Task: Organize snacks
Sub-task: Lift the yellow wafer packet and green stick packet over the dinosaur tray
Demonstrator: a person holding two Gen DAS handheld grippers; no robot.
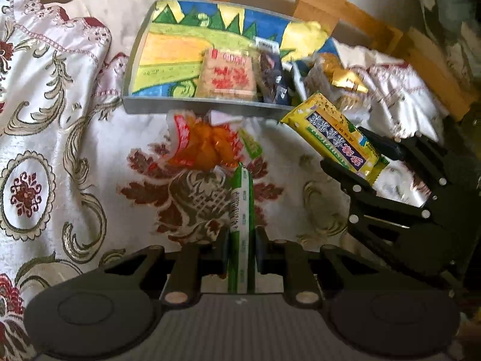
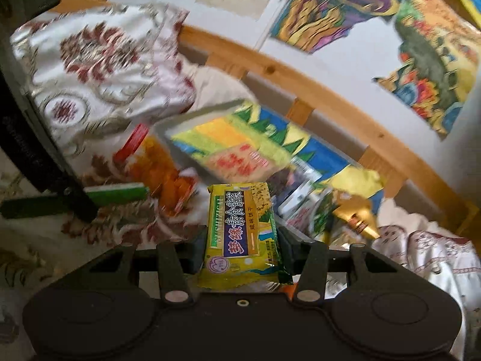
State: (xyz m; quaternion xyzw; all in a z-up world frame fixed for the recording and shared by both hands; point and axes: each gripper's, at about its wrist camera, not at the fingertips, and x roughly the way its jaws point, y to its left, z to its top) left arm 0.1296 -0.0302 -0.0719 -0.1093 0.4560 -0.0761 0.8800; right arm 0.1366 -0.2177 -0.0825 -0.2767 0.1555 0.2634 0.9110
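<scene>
My left gripper point(image 1: 240, 252) is shut on a thin green snack stick point(image 1: 240, 210), held above the patterned bedspread. My right gripper point(image 2: 242, 252) is shut on a yellow biscuit packet point(image 2: 240, 228); it also shows in the left wrist view point(image 1: 336, 138) at the right, near the tray's front right corner. A grey tray point(image 1: 192, 105) with a colourful drawing on its floor holds a pink-red cracker packet point(image 1: 228, 73) and a dark packet point(image 1: 273, 78). An orange snack bag point(image 1: 207, 144) lies on the bedspread just before the tray.
A gold-wrapped snack point(image 1: 345, 78) and other packets lie right of the tray. A patterned pillow point(image 1: 45, 60) sits at the left. A wooden bed rail point(image 1: 345, 9) runs behind the tray. Drawings hang on the wall point(image 2: 360, 15).
</scene>
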